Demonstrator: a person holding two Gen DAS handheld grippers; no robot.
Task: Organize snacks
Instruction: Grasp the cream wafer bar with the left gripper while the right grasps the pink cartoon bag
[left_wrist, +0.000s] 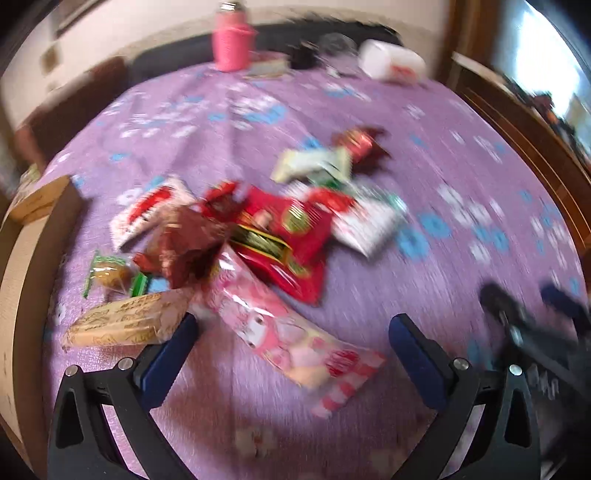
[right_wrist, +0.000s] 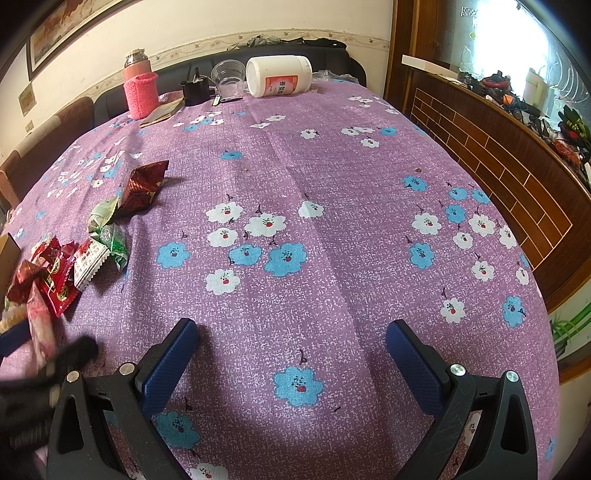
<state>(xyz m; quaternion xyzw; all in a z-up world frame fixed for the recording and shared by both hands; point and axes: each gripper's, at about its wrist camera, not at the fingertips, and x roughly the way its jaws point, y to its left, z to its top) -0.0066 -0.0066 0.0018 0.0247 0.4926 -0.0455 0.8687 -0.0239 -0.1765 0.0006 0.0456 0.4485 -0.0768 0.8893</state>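
Observation:
A pile of snack packets lies on the purple flowered tablecloth (left_wrist: 369, 110). In the blurred left wrist view I see a long pink packet (left_wrist: 291, 332), a red packet (left_wrist: 284, 240), a dark red foil packet (left_wrist: 184, 243), a tan biscuit pack (left_wrist: 125, 325) and white-and-green packets (left_wrist: 314, 166). My left gripper (left_wrist: 293, 336) is open, its fingers on either side of the pink packet, just above it. My right gripper (right_wrist: 291, 339) is open and empty over bare cloth; the pile (right_wrist: 66, 266) lies to its left. The right gripper also shows in the left wrist view (left_wrist: 535, 306).
A cardboard box (left_wrist: 26, 236) stands at the table's left edge. At the far end stand a pink bottle (right_wrist: 138, 88), a clear cup (right_wrist: 229, 75), a black object (right_wrist: 194, 90) and a white jar on its side (right_wrist: 277, 75). A wooden counter (right_wrist: 498, 147) runs along the right.

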